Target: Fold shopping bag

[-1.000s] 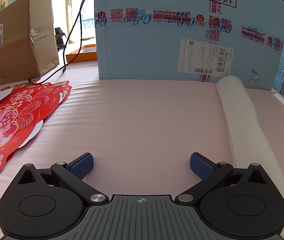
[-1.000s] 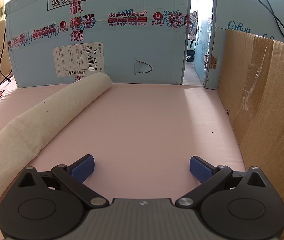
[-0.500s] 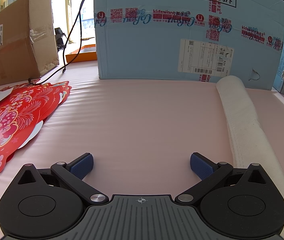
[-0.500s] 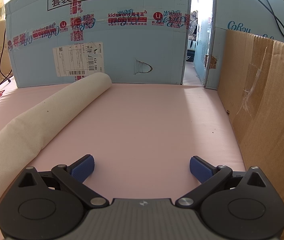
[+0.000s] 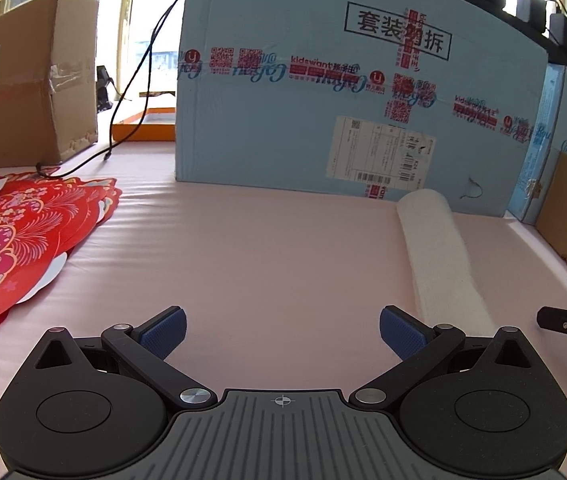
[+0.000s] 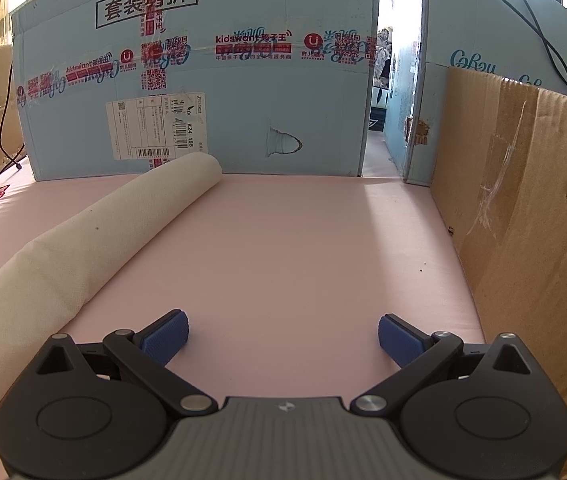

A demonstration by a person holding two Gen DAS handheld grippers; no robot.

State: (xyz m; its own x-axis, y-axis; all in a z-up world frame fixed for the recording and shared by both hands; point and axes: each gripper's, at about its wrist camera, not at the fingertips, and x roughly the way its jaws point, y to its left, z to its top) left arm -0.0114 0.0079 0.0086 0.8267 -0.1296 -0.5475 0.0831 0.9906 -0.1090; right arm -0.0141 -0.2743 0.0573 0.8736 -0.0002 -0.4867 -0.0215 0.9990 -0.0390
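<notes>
1. Left wrist view: the left gripper (image 5: 281, 330) fills the bottom of the frame with its blue-padded jaws wide apart and nothing between them, only bare pink tabletop (image 5: 267, 256).
2. The long cream-white non-woven fabric shopping bag (image 5: 441, 258) lies rolled into a tube in the right half of this frame. It runs from just in front of the large light-blue printed cardboard box (image 5: 343, 92) down to just beside the right-hand pad.
3. Right wrist view: the right gripper (image 6: 282, 338) sits at the bottom of the frame, jaws likewise spread and empty. The same roll (image 6: 95, 240) slants from the centre of the frame to the lower left edge, beside the left-hand pad.
4. Neither gripper touches the bag, as far as these views show.
5. Progress, as a judgement: the bag already looks rolled along its full length into one compact bundle, so most or all of the folding seems done. What may be left is a final tuck or squaring of the ends; whether the roll's edge is secured cannot be seen.
6. A flat red paper decoration with pink flowers (image 5: 15, 236) lies at the left edge of the left wrist view, well apart from the bag.
</notes>
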